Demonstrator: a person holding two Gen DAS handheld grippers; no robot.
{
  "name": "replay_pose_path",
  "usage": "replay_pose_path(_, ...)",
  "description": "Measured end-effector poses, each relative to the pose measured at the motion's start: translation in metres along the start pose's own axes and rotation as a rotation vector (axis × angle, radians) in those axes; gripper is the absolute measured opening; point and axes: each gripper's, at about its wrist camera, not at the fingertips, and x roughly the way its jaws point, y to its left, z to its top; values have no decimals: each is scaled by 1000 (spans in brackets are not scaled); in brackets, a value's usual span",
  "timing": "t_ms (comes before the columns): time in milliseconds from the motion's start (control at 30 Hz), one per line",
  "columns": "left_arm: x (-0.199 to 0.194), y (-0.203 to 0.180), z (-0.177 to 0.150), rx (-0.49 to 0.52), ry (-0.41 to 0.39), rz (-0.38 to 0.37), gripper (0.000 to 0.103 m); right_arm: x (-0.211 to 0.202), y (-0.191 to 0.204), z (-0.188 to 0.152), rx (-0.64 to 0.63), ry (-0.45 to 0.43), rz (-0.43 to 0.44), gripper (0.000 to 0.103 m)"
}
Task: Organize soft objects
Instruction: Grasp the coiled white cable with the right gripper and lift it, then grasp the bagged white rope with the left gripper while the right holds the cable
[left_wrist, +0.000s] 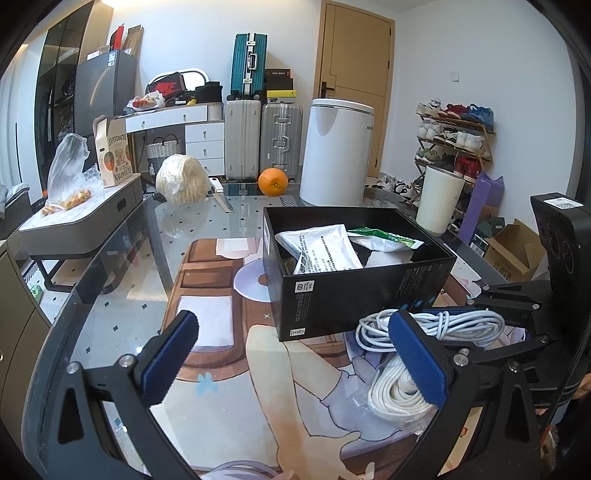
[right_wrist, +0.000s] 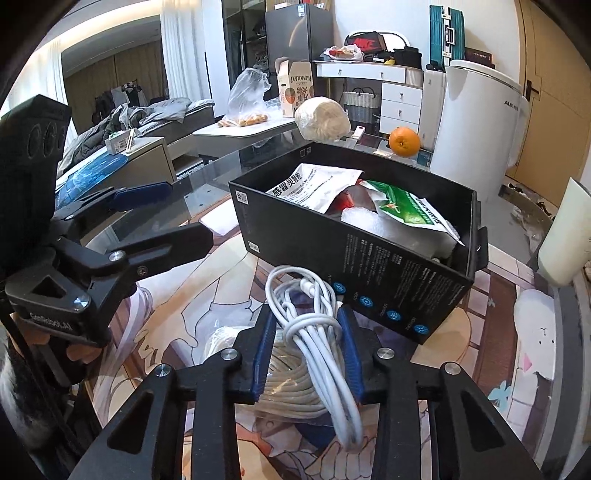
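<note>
A black open box (left_wrist: 354, 295) (right_wrist: 369, 258) stands on the table and holds white and green soft packets (left_wrist: 321, 247) (right_wrist: 402, 210). My right gripper (right_wrist: 306, 336) is shut on a bundled white cable (right_wrist: 314, 325) (left_wrist: 458, 325), just in front of the box's near wall. A bagged coil of cream rope (left_wrist: 395, 398) (right_wrist: 291, 387) lies on the mat under the cable. My left gripper (left_wrist: 291, 354) is open and empty, to the left of the cable and in front of the box.
An illustrated mat (left_wrist: 236, 369) covers the glass table (left_wrist: 207, 221). At the far edge sit a wrapped pale bundle (left_wrist: 183, 183), a knife (left_wrist: 221, 197) and an orange (left_wrist: 272, 181). A cream cup (left_wrist: 439, 199) stands right of the box.
</note>
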Motion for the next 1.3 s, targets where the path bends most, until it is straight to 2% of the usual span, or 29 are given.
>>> replay_pose_path(367,0,0,-1,5,4,3,103,-16,-7,-2,5,-14,-3,33)
replay_pose_path(567,1,2,-1,1,10,-10,103,-45,-13,0,5,-77,-5,33)
replay_pose_path(700,-4,-12,-2,61,0,-54,103,-66,-21,2,26,-125,-19,33)
replay_pose_path(800,2,-25,-3,97,57,-112,103,-78,-30,0,49,-149,-29,33)
replay_pose_path(1067,16,-70,-11,280,162,-122,103,-94,-49,-1,95,-186,-36,33)
replay_pose_path(1300,32,-85,-20,319,264,-173,101,-98,-55,-2,114,-194,-37,33)
